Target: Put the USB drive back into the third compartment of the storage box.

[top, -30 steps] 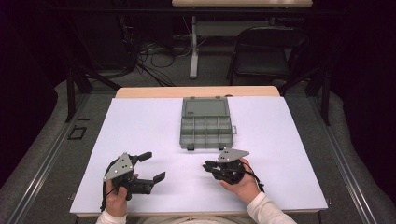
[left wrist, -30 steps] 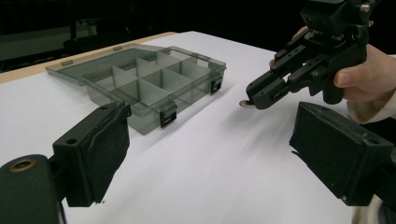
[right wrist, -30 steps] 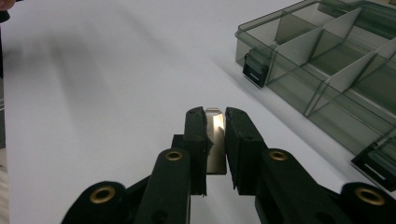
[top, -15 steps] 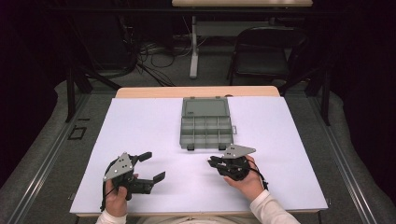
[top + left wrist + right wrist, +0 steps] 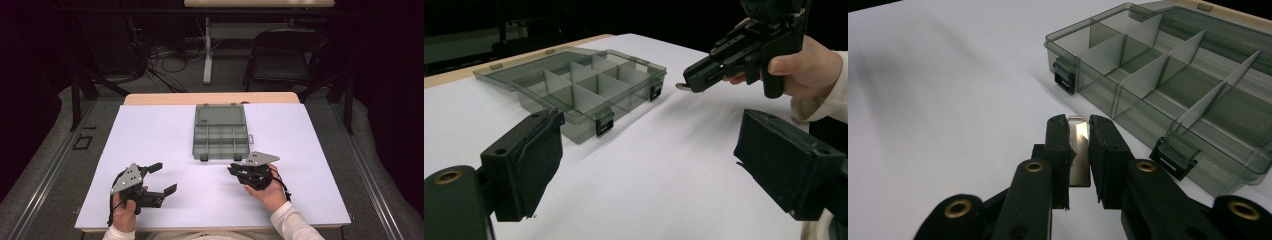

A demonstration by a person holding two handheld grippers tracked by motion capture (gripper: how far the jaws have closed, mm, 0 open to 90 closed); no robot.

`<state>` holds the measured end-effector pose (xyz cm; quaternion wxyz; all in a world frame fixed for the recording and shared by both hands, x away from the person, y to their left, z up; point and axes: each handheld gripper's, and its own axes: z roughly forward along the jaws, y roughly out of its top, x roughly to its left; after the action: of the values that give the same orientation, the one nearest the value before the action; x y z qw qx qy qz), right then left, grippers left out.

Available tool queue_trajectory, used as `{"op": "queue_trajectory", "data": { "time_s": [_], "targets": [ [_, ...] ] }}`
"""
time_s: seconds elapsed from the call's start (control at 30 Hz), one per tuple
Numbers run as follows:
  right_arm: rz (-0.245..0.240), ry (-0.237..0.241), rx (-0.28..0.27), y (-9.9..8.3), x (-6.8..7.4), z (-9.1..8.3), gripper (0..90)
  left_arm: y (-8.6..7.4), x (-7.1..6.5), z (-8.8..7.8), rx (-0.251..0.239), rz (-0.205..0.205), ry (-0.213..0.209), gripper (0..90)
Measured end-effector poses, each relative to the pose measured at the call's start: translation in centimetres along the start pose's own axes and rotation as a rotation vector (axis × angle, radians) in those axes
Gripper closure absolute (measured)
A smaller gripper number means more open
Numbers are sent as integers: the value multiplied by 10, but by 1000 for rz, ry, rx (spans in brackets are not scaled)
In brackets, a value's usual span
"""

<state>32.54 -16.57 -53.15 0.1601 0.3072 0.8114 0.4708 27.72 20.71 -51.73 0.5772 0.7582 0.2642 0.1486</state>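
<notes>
**Near the open box, a small metal piece ready to go in**

From above, the right tool [image 5: 235, 170] sits just before the box [image 5: 220, 132], which lies open mid-worktop [image 5: 150, 130]; the left tool [image 5: 162, 178] rests near the front edge, jaws apart, empty.

Along the left tool, a thin metal tip shows at the right tool's nose, short of the box's latches.

Along the right tool, its jaws are clamped on a flat metal piece [image 5: 1079, 150], the compartments just ahead. Judged step: carrying the piece to the box. Next calls for lifting over the front wall, choosing a compartment, then releasing.
</notes>
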Motion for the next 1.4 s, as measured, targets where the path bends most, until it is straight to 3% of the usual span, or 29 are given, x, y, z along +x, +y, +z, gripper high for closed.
{"op": "queue_trajectory", "data": {
  "time_s": [0.37, 0.77, 1.4],
  "targets": [
    [6, -22, -14, 2, -5, -5, 796, 0, 0, 1, 0, 1, 0, 114],
    [-5, -34, -21, 17, -11, -11, 797, -1, 0, 1, 0, -4, 1, 114],
    [-22, -47, 21, 40, -25, -3, 797, -1, 0, 1, 6, -5, -3, 114]
  ]
}}
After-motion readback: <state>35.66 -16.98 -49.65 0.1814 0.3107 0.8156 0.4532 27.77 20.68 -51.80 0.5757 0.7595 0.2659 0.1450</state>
